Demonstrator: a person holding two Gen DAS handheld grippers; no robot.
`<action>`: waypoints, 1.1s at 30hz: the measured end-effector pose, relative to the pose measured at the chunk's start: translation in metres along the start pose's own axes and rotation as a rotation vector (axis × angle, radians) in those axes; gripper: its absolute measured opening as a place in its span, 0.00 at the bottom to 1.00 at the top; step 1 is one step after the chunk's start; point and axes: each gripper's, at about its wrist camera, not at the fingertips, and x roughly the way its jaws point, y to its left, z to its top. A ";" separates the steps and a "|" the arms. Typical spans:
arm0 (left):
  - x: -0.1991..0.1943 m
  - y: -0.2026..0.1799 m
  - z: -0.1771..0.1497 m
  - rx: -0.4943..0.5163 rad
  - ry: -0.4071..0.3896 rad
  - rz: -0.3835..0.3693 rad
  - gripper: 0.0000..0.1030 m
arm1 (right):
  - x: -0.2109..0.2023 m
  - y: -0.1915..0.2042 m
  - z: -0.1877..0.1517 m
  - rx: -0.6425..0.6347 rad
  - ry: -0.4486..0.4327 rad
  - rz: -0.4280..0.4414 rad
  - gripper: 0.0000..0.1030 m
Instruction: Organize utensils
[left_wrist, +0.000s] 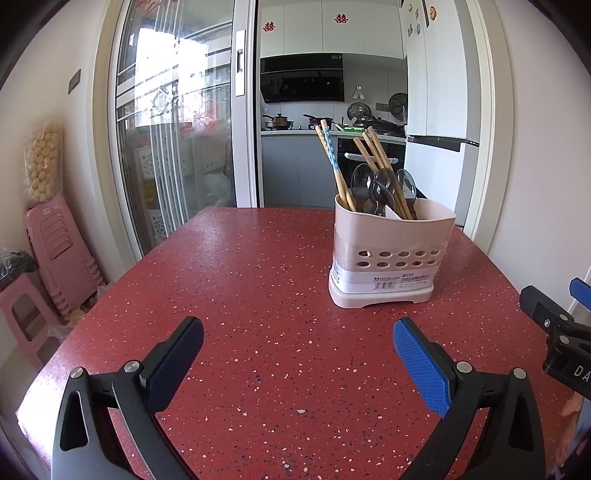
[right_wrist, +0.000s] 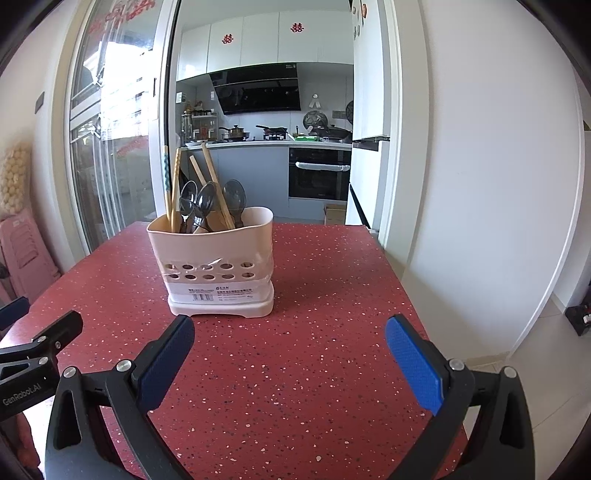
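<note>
A pale pink utensil holder (left_wrist: 388, 254) stands upright on the red speckled table (left_wrist: 258, 280), also in the right wrist view (right_wrist: 218, 266). It holds wooden chopsticks (left_wrist: 380, 162) and dark spoons (left_wrist: 382, 188), seen again in the right wrist view as chopsticks (right_wrist: 212, 177) and spoons (right_wrist: 207, 201). My left gripper (left_wrist: 297, 354) is open and empty, short of the holder and to its left. My right gripper (right_wrist: 290, 352) is open and empty, just in front of the holder. The right gripper shows at the left view's right edge (left_wrist: 554, 325).
The table (right_wrist: 314, 295) ends at a white wall on the right. Pink stools (left_wrist: 55, 258) are stacked by the wall to the left. A glass sliding door (left_wrist: 173, 122) and a kitchen lie beyond the table's far edge.
</note>
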 end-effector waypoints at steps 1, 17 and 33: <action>0.000 0.000 0.000 0.000 0.001 0.000 1.00 | 0.000 0.000 0.000 -0.002 0.000 -0.003 1.00; 0.002 0.002 0.001 -0.004 0.008 -0.005 1.00 | 0.001 0.001 0.001 -0.004 0.005 0.006 1.00; 0.001 0.001 0.001 0.000 0.011 -0.010 1.00 | 0.001 0.000 0.001 0.000 0.006 0.007 1.00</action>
